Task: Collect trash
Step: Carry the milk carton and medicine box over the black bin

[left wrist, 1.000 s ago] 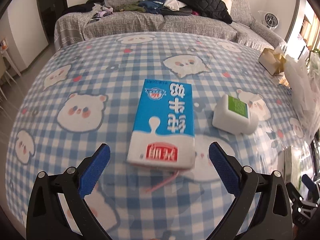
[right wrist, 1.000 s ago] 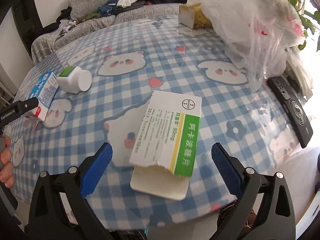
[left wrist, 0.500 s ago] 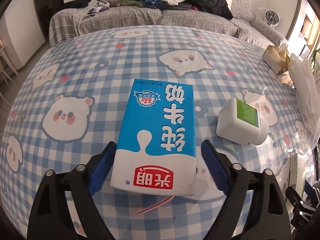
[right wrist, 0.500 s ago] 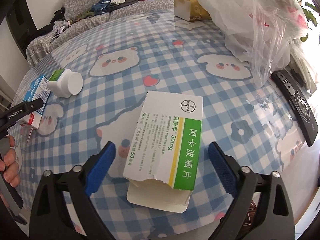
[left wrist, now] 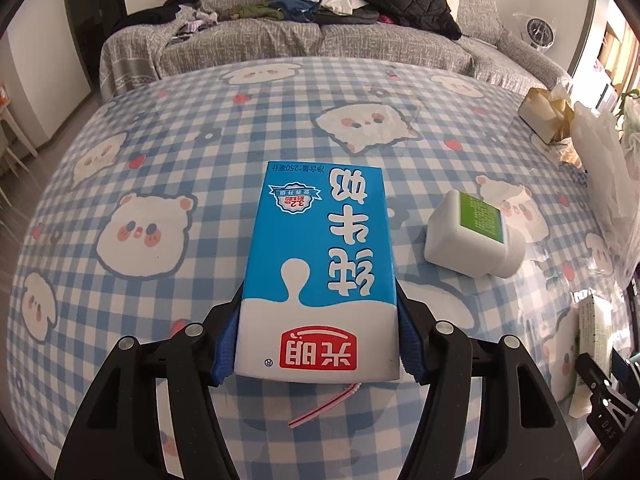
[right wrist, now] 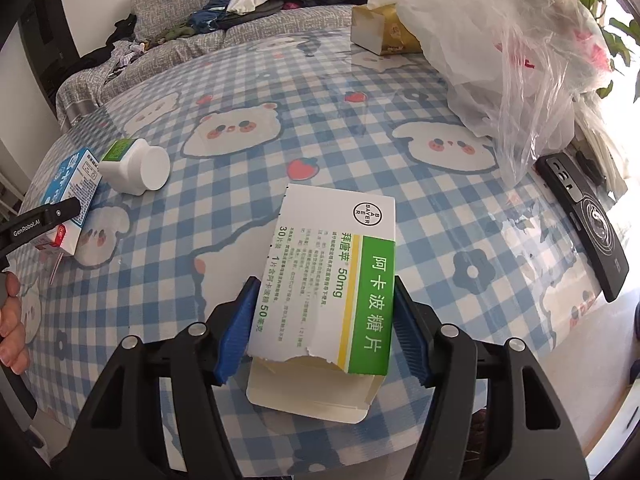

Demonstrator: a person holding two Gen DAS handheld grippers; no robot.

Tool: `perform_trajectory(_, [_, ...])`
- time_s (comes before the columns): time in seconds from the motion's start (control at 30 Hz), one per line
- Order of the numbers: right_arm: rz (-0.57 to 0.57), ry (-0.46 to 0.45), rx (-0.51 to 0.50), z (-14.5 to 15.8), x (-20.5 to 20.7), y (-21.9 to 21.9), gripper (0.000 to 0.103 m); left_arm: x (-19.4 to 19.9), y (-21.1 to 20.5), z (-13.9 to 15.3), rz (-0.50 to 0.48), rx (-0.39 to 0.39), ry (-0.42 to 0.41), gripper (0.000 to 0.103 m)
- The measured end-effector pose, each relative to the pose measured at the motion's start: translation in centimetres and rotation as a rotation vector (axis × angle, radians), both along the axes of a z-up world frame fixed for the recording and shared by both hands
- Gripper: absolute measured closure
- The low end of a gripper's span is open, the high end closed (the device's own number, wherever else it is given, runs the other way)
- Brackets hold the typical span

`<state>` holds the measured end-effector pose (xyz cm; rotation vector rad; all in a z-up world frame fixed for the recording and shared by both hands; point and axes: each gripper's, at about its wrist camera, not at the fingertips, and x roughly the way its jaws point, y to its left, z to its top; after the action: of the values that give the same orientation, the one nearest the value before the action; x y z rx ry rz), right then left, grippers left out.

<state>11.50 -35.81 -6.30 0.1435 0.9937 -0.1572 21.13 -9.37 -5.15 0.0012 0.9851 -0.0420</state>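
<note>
My left fingers point(left wrist: 318, 344) are closing on the milk carton point(left wrist: 320, 268), blue pads flat against both long sides at its near, white end, so I read them as clamped on it. It lies flat on the tabletop point(left wrist: 168, 160) straight ahead at twelve o'clock, a thin straw point(left wrist: 323, 406) trailing from under its near edge toward six. I judge it a light, likely emptied paper carton: the walls will give if I squeeze hard, and the glossy print may slide. Holding across the narrow width near the end fold, where the board is stiffest, seems right.

My right fingers point(right wrist: 324, 330) are closing too, pads against the two long edges of the medicine box point(right wrist: 332, 276), which lies flat at twelve o'clock near the tabletop's front edge. Its near end is torn open, a flap point(right wrist: 308, 398) hanging out toward six. I expect thin, almost weightless card that crushes easily, so a gentle pinch further in from the torn mouth would hold better.

Farther out, a white pill bottle point(left wrist: 472, 236) lies on its side at two o'clock from the carton, apart from it. A clear plastic bag point(right wrist: 512, 60) sits at one o'clock from the box.
</note>
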Motion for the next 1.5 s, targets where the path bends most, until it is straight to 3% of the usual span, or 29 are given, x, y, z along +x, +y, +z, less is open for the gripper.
perform_trajectory(0.9, [0.087, -0.075, -0.027, 2.4, -5.0, 2.5, 0.042, -8.7, 0.9, 2.7, -0.018, -0.029, -0.040, 0.042])
perform_trajectory(1.5, [0.150, -0.133, -0.018, 4.7, -11.0, 5.3, 0.042, -16.4, 2.3, 3.6, -0.008, -0.049, -0.034, 0.042])
